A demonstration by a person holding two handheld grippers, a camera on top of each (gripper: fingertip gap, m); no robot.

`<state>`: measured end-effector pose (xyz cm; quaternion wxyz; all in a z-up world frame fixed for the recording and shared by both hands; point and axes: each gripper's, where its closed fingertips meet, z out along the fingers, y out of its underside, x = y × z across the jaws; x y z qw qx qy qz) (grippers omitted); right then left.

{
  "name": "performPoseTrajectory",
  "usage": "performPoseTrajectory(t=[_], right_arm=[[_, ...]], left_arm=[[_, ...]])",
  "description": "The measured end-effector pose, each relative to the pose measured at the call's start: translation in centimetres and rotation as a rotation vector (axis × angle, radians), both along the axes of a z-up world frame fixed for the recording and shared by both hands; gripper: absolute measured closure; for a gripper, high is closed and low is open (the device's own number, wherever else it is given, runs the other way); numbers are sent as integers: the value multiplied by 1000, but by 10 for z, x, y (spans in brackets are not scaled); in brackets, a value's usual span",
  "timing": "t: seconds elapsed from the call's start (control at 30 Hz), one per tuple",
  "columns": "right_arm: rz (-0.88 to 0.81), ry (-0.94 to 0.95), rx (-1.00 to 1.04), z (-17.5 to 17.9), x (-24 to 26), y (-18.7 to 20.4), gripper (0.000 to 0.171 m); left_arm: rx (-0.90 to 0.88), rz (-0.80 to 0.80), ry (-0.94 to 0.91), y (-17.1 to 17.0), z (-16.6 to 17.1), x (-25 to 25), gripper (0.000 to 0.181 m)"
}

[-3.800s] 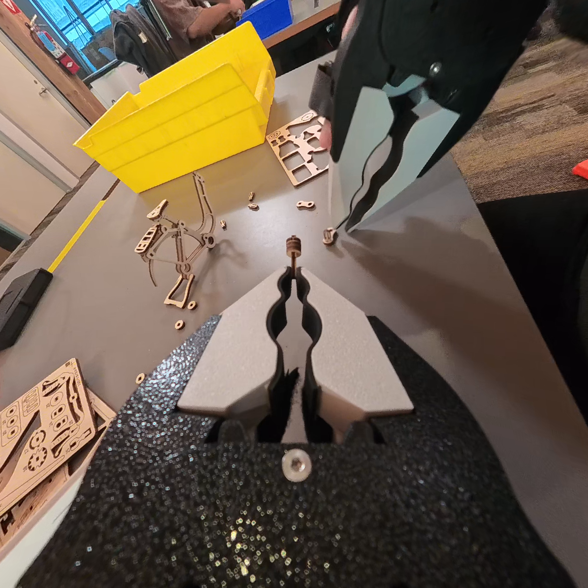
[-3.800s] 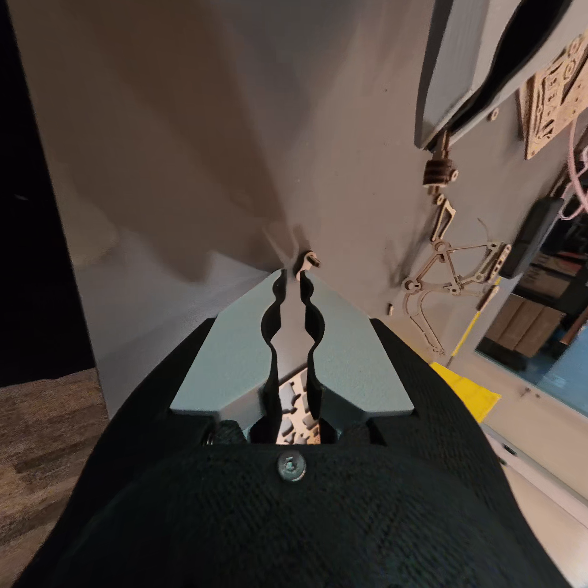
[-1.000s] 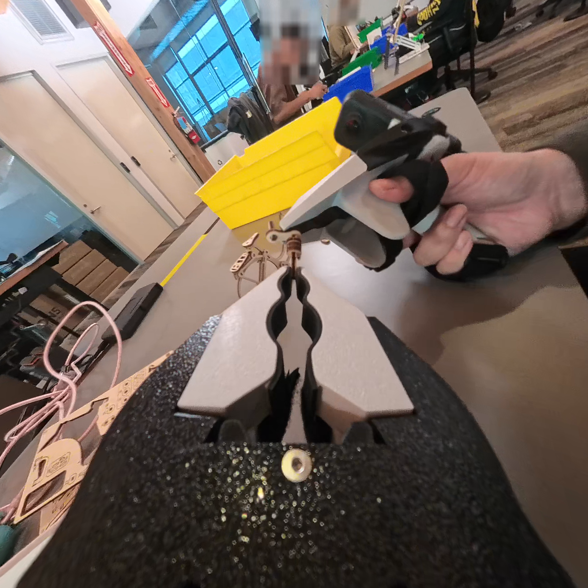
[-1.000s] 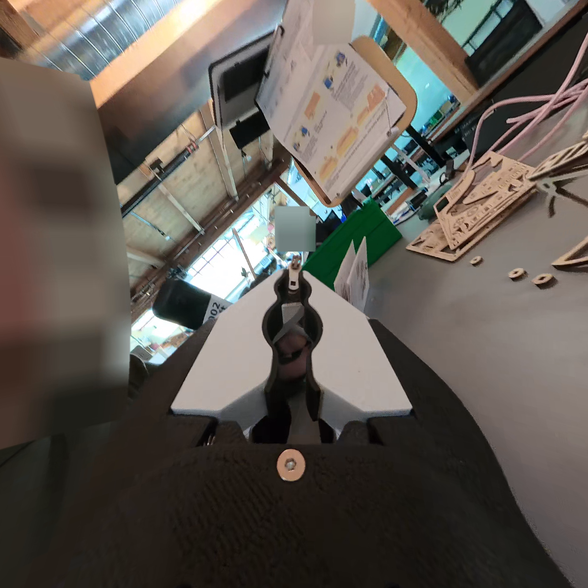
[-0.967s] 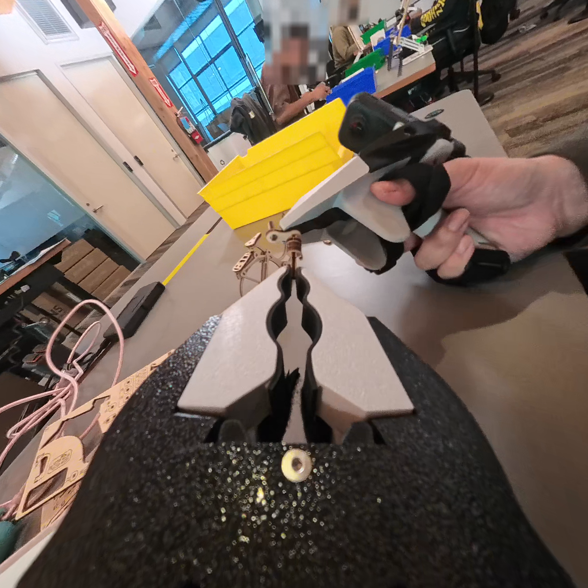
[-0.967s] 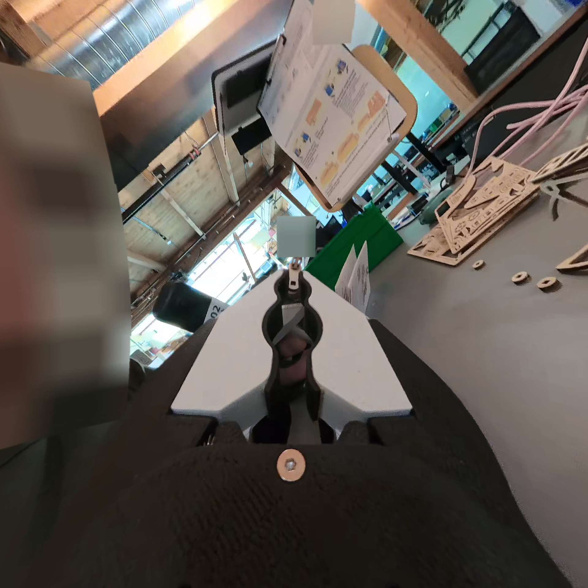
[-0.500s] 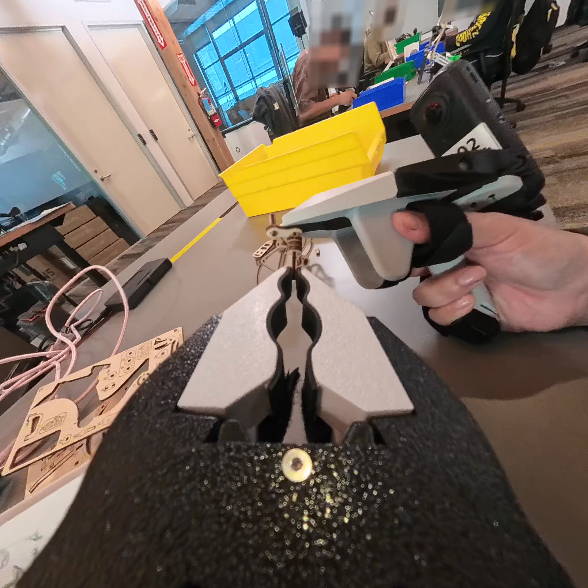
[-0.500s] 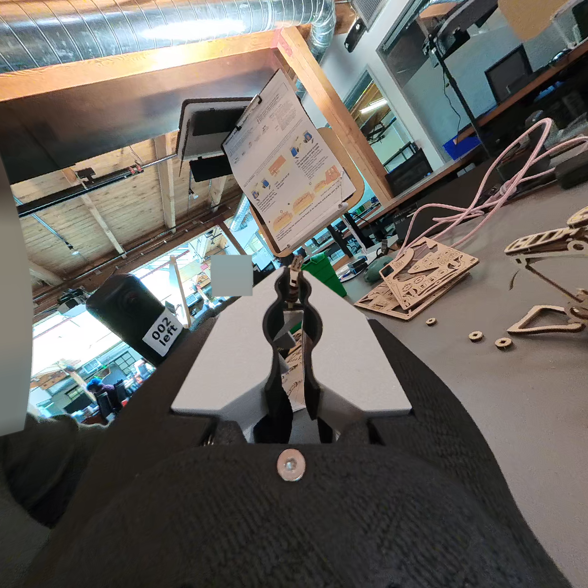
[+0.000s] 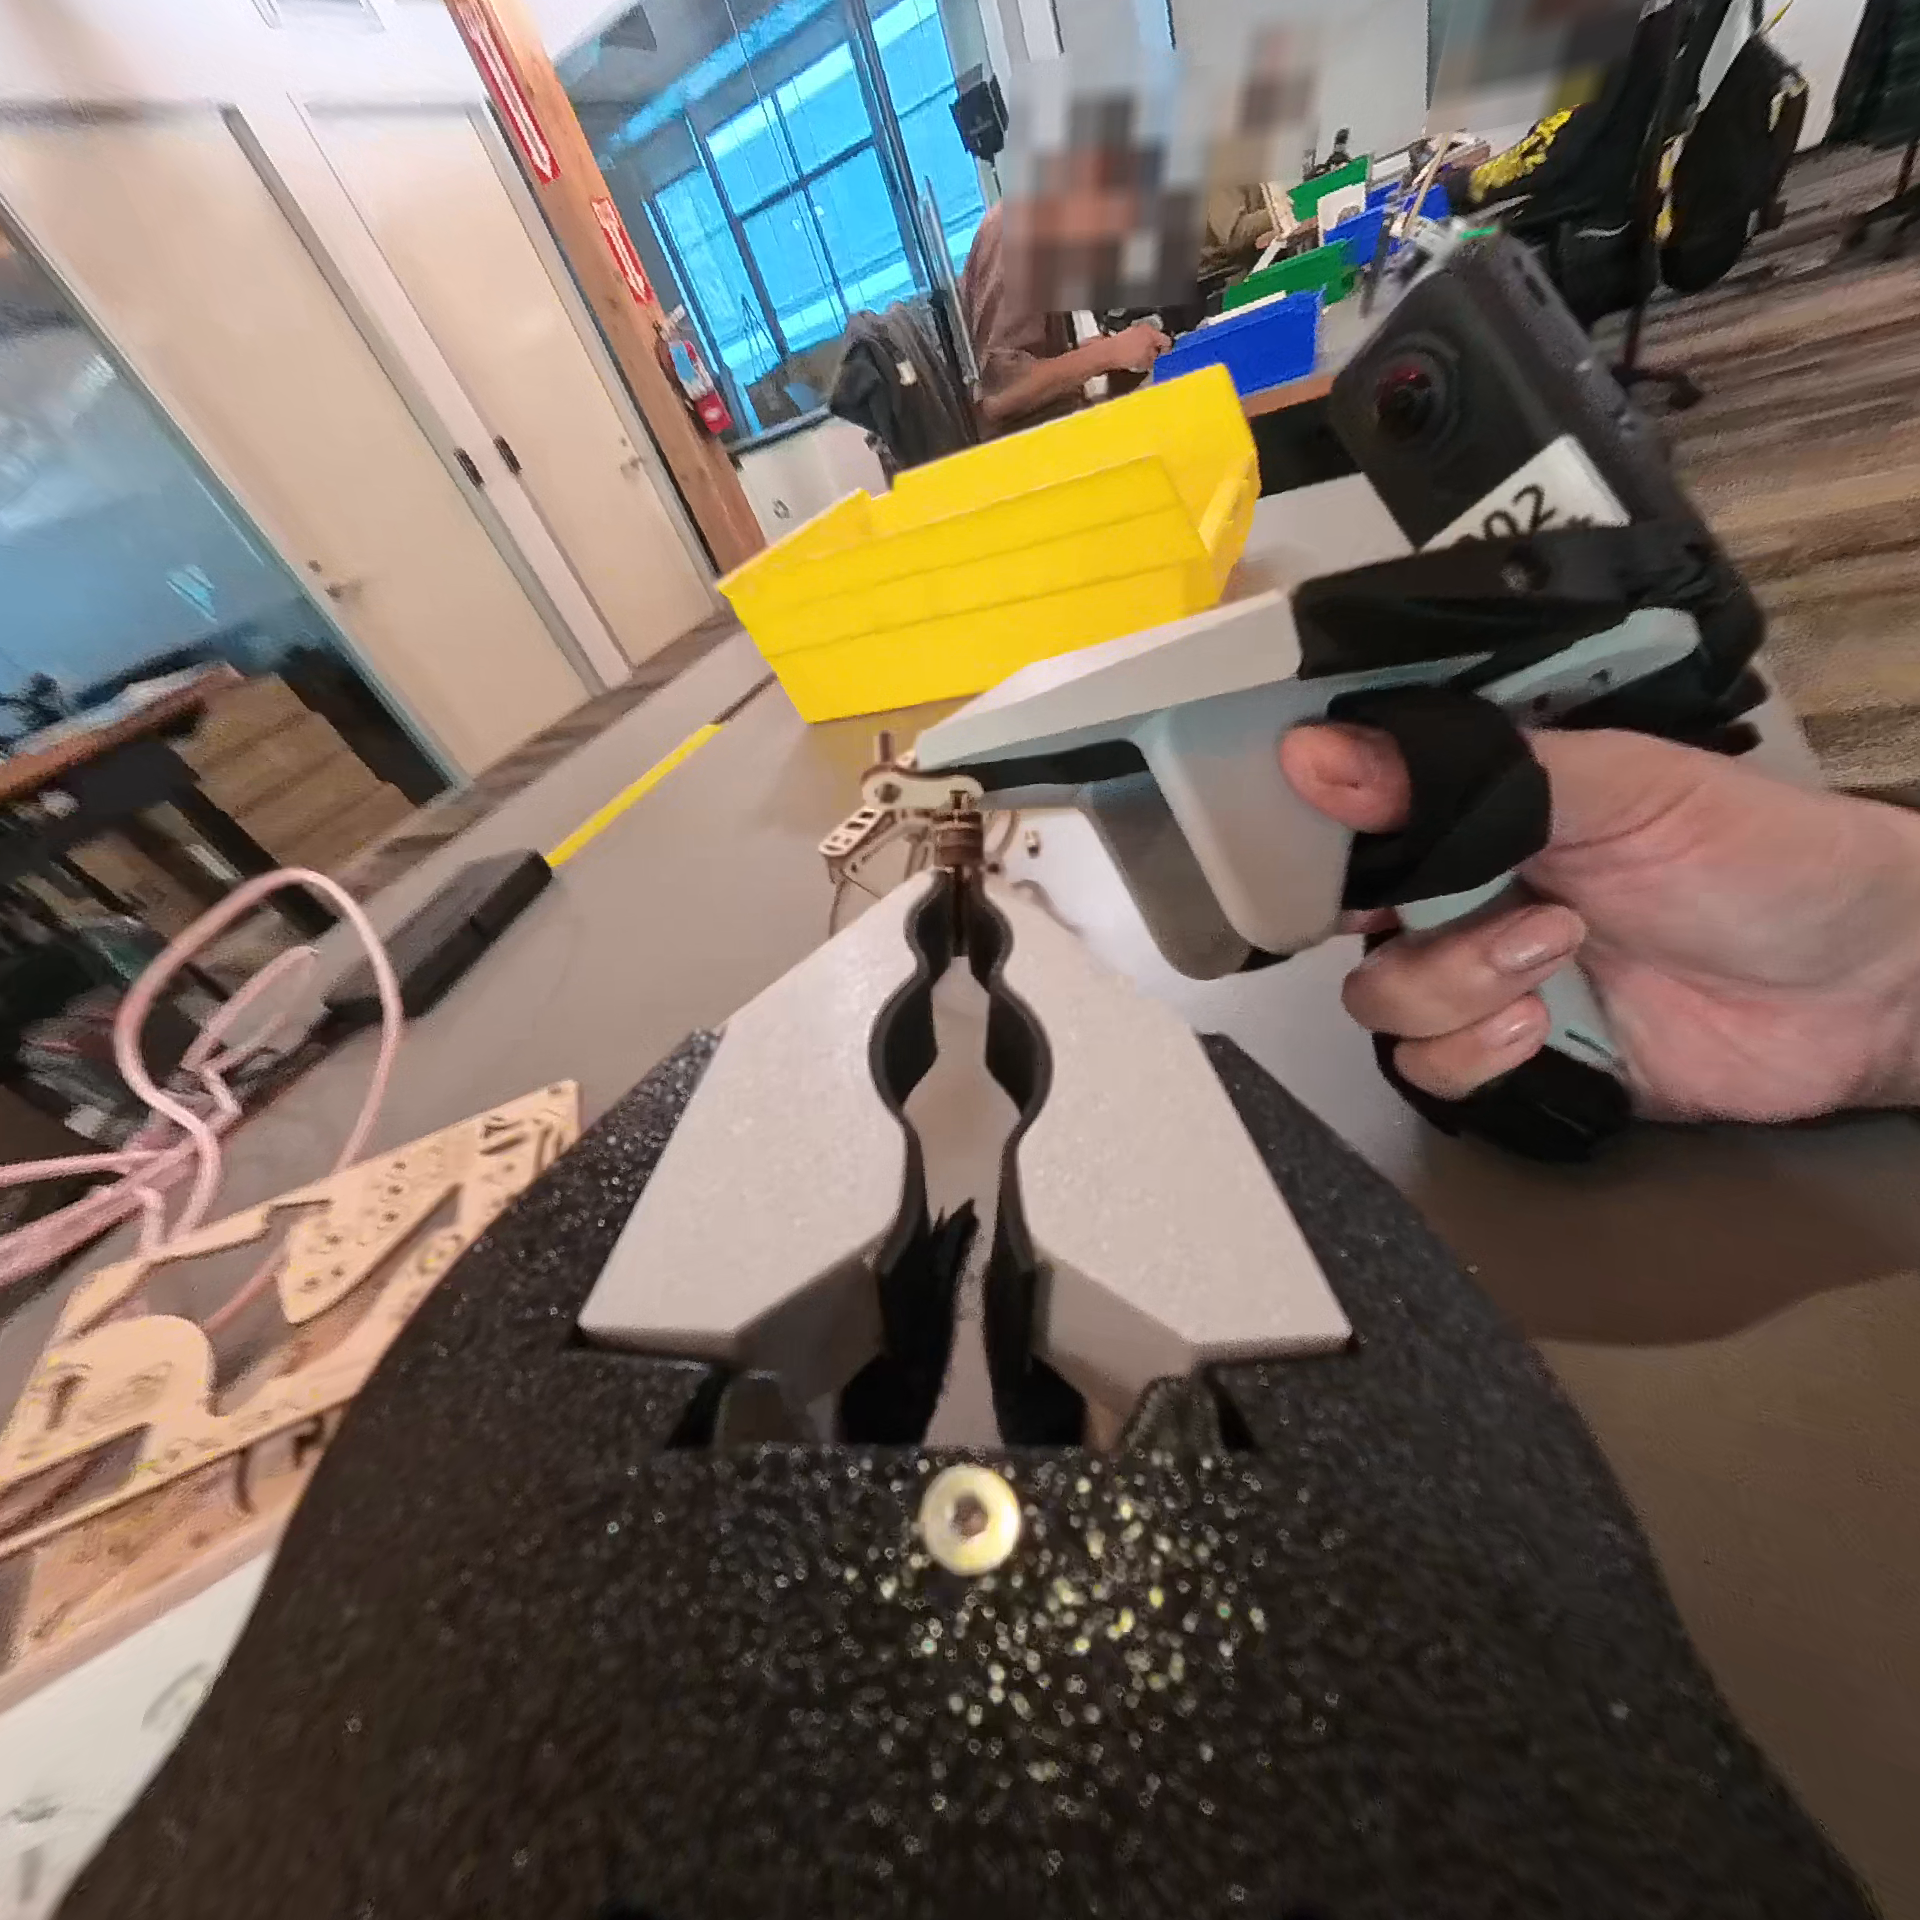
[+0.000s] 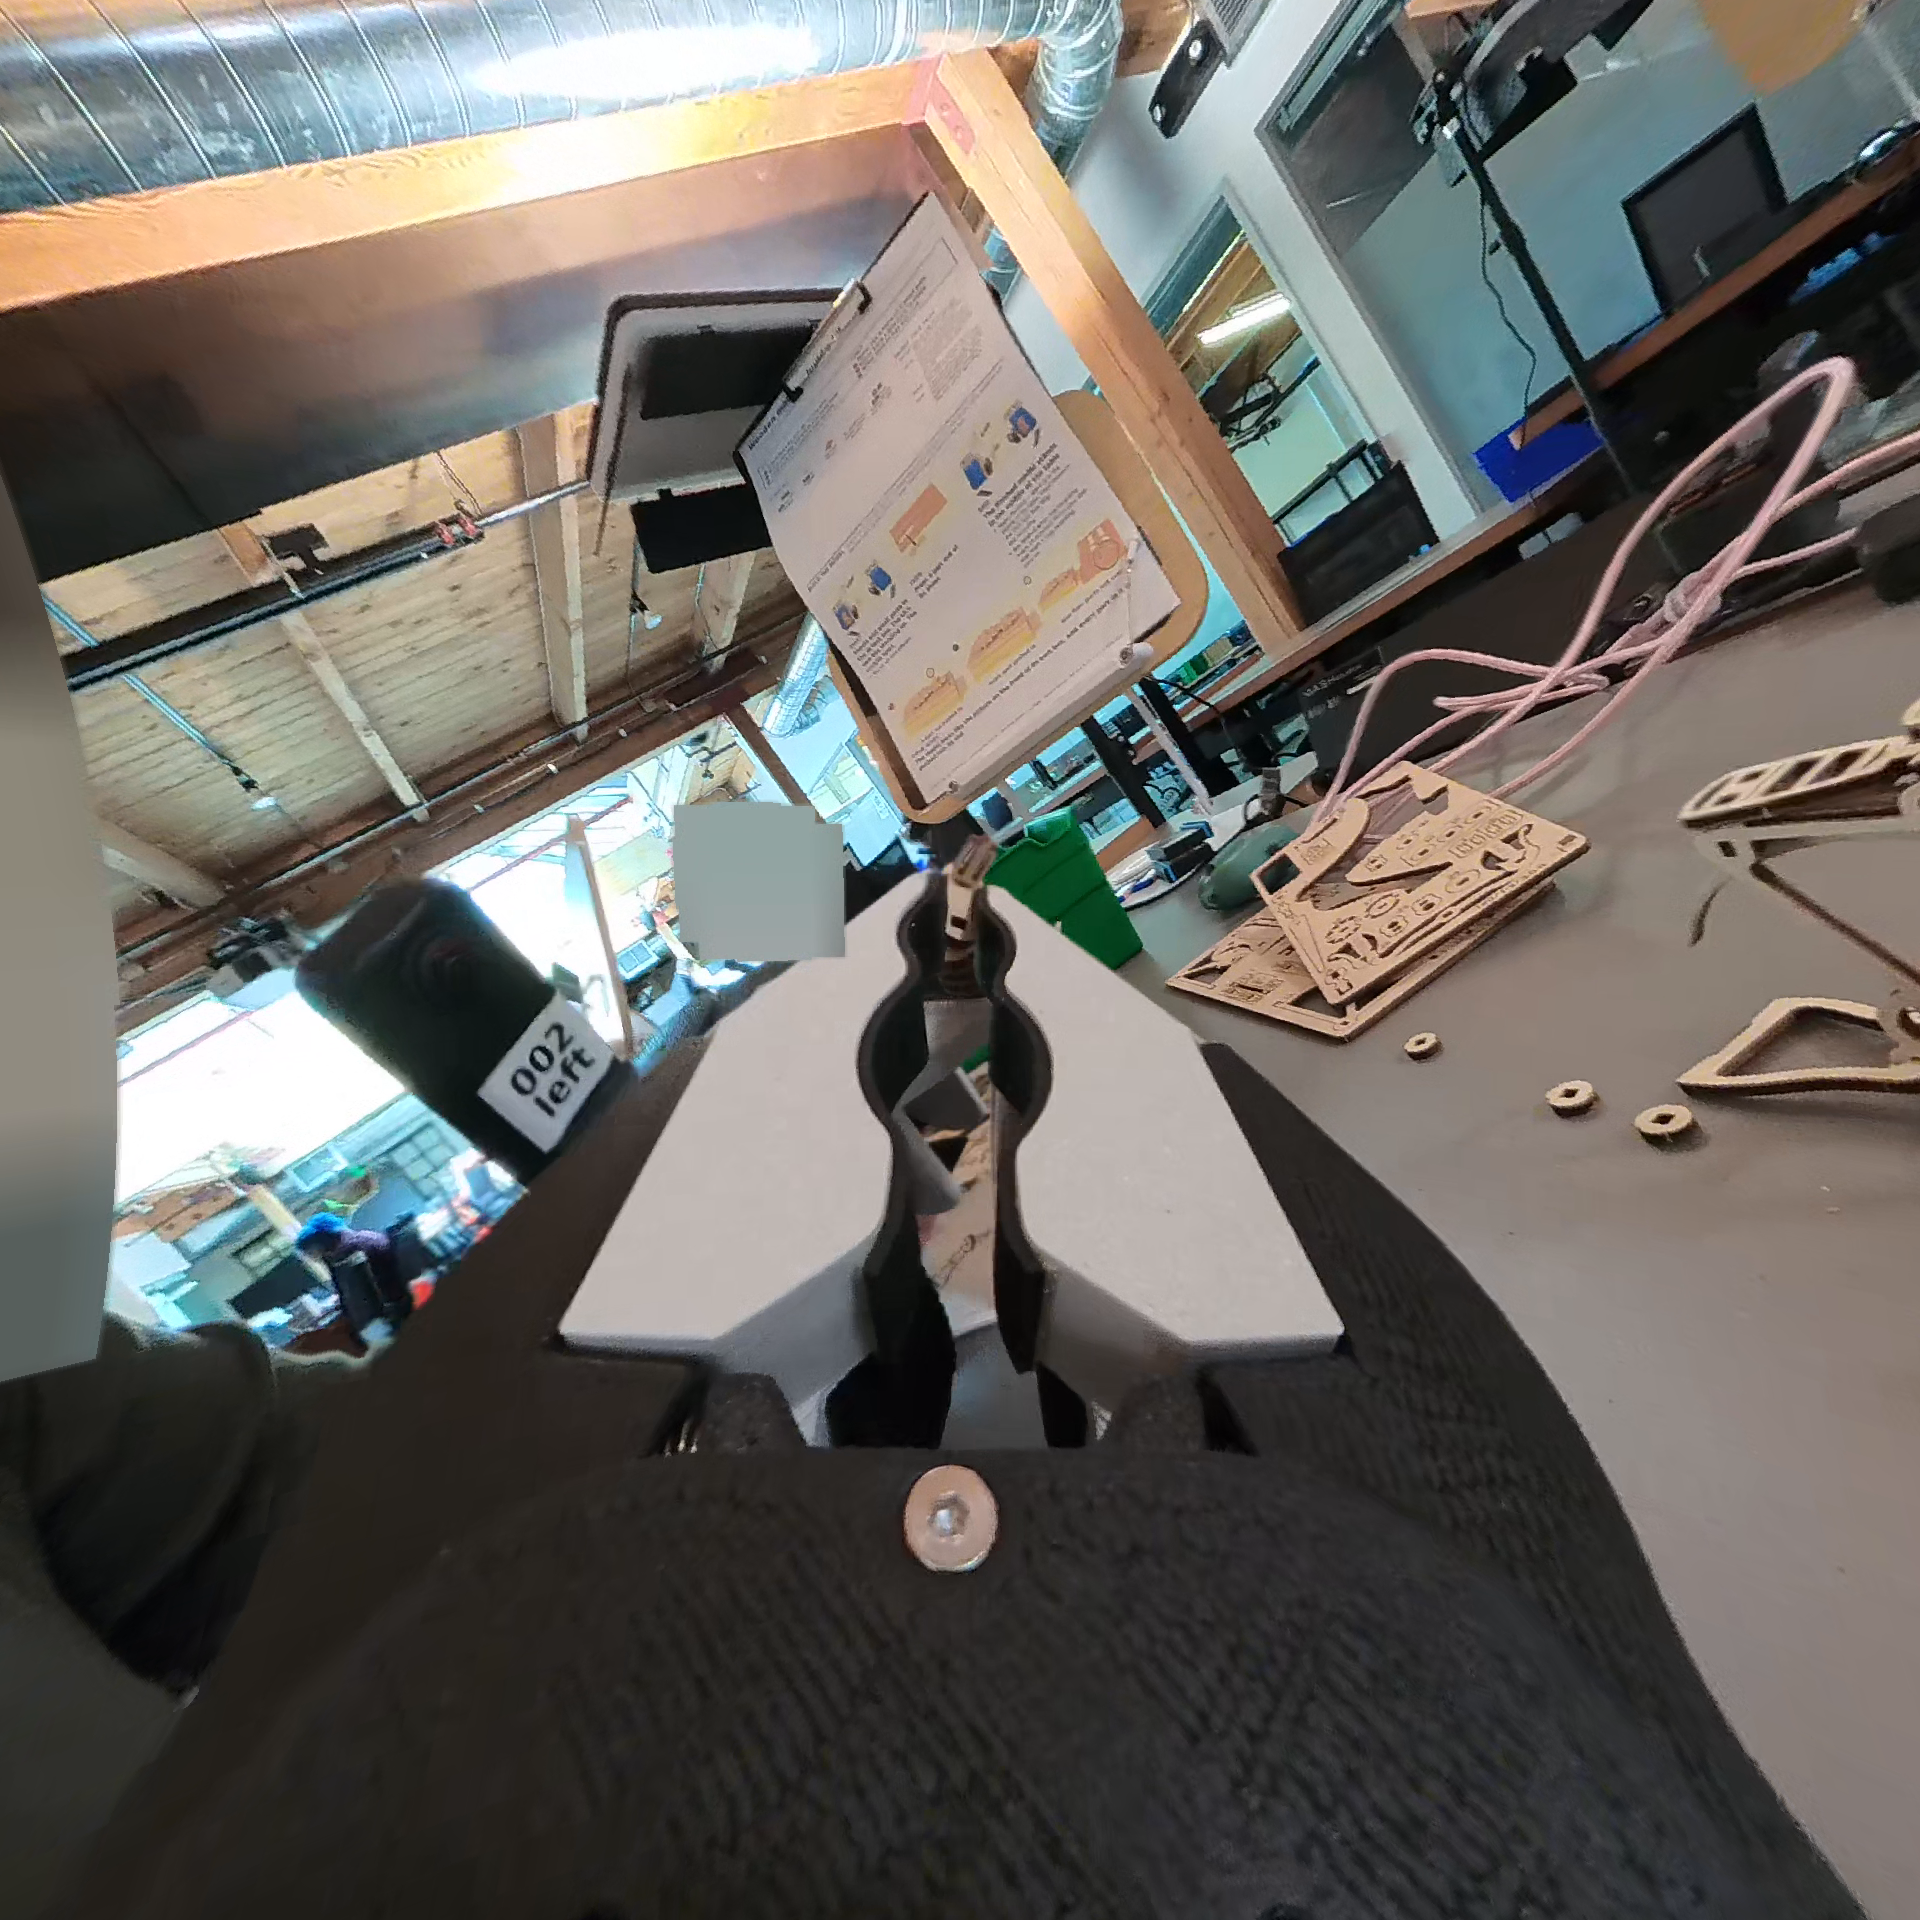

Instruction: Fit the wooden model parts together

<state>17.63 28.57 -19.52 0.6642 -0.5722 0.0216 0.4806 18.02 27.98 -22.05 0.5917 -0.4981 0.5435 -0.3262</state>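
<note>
Left gripper (image 9: 958,902): closed on small wooden piece (image 9: 956,847), pinched at fingertips above grey table (image 9: 1714,1455). Right gripper (image 9: 940,774): closed on flat wooden link (image 9: 902,781), held by hand (image 9: 1683,935), tip directly over small wooden piece, touching or nearly so. Partly built wooden model (image 10: 1829,925) on table at right in right wrist view, beside three loose wooden rings (image 10: 1569,1096). Punched part sheets (image 10: 1403,894) beyond, near pink cable (image 10: 1662,582). Yellow bin (image 9: 997,561) behind.

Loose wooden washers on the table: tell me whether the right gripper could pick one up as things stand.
Probably not yet. The right gripper is shut on a small wooden part; the washers lie unobstructed on the grey table.
</note>
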Motion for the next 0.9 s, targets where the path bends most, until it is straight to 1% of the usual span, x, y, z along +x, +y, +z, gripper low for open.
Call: performPoseTrajectory(t=[0.1, 0.23, 0.4, 0.47, 0.6, 0.8, 0.9], right_arm=[[-43, -88, -16, -5, -2, 3, 169], [-97, -243, -24, -10, -7, 6, 169], [-168, -427, -17, -16, -6, 5, 171], [-161, -473, -27, -19, -4, 5, 171], [-103, -498, -88, -29, 1, 4, 171], [-11, -535, -181, -40, 4, 2, 171], [-14, -601, -167, -43, 6, -2, 171]], left_arm=[[-94, -9, 21, 2, -5, -2, 181], [-123, 9, 67, 5, -13, -2, 181], [-165, -12, 88, 3, -18, 0, 181], [-188, -29, 107, 1, -22, 1, 181], [-254, -68, 157, -2, -33, 6, 181], [-213, -73, 213, -6, -40, 8, 181], [-212, -88, 218, -10, -41, 9, 181]])
